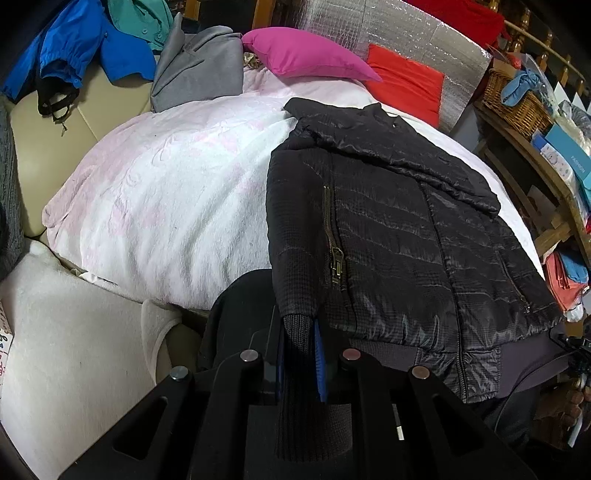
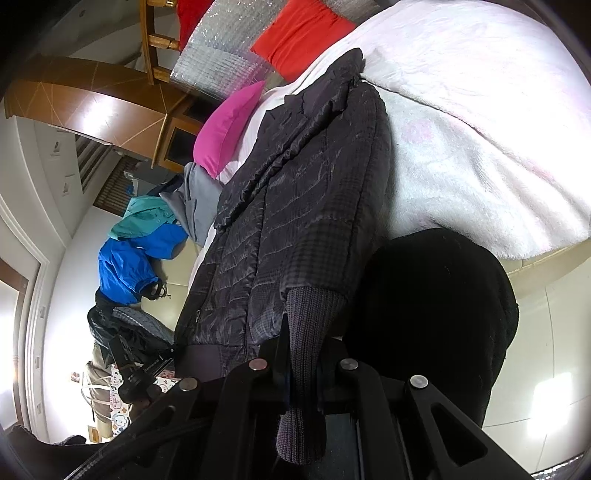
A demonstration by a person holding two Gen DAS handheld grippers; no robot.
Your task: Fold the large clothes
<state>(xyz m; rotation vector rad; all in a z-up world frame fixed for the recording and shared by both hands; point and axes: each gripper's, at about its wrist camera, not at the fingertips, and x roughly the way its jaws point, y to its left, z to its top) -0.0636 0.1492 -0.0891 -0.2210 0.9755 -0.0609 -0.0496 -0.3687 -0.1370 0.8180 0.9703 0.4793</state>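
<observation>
White blanket (image 1: 166, 192) covers the bed; on it lies the black jacket (image 1: 406, 229), front up. We hold one ribbed cuff (image 1: 295, 332) clamped in the left gripper (image 1: 299, 354) and the other cuff (image 2: 310, 321) in the right gripper (image 2: 301, 365). We judge the sleeve fold under way; next, carry both cuffs across the chest.

one black puffer jacket (image 1: 399, 229), one white fuzzy blanket (image 1: 166, 206), two pillows, a pink one (image 1: 306, 55) and a red one (image 1: 406, 81), one gray garment (image 1: 199, 66), one blue jacket (image 1: 74, 48), one teal shirt (image 1: 140, 18), one wicker basket (image 1: 513, 103), two grippers, left (image 1: 300, 354) and right (image 2: 303, 354)
</observation>
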